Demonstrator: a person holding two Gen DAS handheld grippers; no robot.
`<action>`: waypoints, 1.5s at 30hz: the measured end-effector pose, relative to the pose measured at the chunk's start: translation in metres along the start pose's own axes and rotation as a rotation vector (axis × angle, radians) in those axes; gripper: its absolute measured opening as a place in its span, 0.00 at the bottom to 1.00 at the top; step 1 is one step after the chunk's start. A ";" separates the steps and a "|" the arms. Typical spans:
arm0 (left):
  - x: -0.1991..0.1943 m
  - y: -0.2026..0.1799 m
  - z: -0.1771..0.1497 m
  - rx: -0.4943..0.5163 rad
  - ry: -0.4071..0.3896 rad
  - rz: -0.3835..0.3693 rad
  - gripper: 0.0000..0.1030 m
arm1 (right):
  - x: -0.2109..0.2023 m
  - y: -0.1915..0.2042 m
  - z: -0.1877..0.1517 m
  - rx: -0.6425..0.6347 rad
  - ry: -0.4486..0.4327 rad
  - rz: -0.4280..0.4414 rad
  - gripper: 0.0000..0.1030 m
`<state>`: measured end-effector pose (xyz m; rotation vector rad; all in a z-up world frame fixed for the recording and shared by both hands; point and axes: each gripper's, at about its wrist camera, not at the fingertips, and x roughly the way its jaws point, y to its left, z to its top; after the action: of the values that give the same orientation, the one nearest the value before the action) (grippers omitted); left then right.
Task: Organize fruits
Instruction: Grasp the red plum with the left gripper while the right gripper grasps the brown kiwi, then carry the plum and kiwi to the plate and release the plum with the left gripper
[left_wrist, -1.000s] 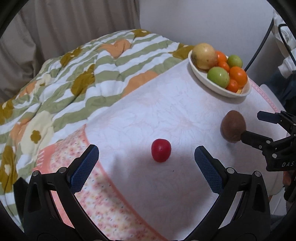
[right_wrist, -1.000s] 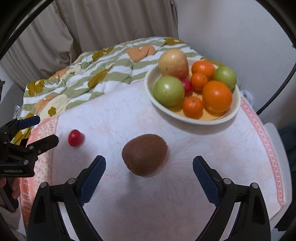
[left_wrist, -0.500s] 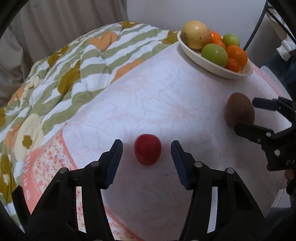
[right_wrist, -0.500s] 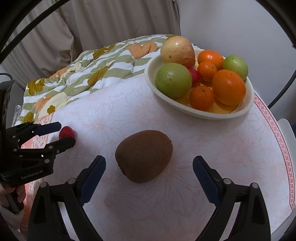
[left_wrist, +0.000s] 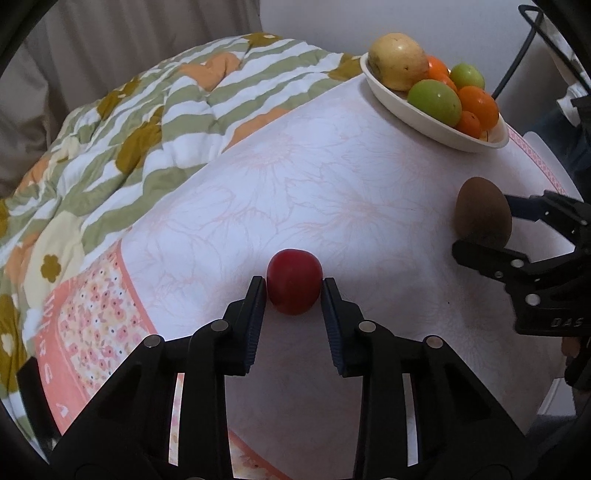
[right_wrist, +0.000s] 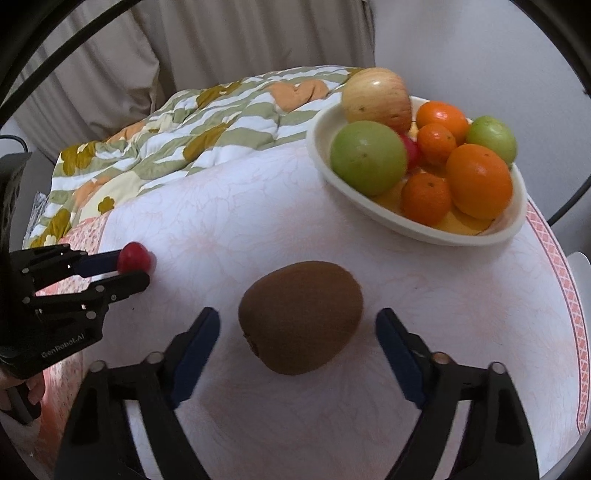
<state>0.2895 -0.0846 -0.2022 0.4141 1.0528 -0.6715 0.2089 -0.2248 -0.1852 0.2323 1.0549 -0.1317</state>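
Note:
A small red fruit (left_wrist: 294, 281) sits on the white tablecloth, and my left gripper (left_wrist: 294, 291) is shut on it, a finger touching each side. It also shows in the right wrist view (right_wrist: 133, 256), held in the left gripper (right_wrist: 127, 266). A brown kiwi (right_wrist: 301, 315) lies on the cloth between the fingers of my right gripper (right_wrist: 297, 330), which is open with gaps on both sides. In the left wrist view the kiwi (left_wrist: 483, 213) sits between the right gripper's fingers (left_wrist: 487, 229).
A white bowl (right_wrist: 424, 225) holding an apple, green fruits and several oranges stands at the back right of the table; it also shows in the left wrist view (left_wrist: 424, 118). A striped floral quilt (left_wrist: 147, 122) lies beyond the table's left edge. A curtain hangs behind.
My left gripper has moved forward and closed on the red fruit. My right gripper has moved closer to the kiwi and narrowed around it, still apart from it.

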 end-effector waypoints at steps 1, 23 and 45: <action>-0.001 0.001 0.000 -0.003 -0.001 0.000 0.38 | 0.002 0.002 0.000 -0.010 0.003 -0.001 0.74; -0.032 0.001 -0.004 -0.016 -0.083 0.017 0.38 | -0.027 0.013 0.006 -0.077 -0.056 -0.036 0.55; 0.004 -0.007 0.002 0.044 -0.010 -0.029 0.36 | -0.015 0.002 0.007 -0.014 -0.051 -0.050 0.55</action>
<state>0.2877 -0.0919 -0.2047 0.4337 1.0379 -0.7231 0.2079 -0.2252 -0.1686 0.1895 1.0111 -0.1745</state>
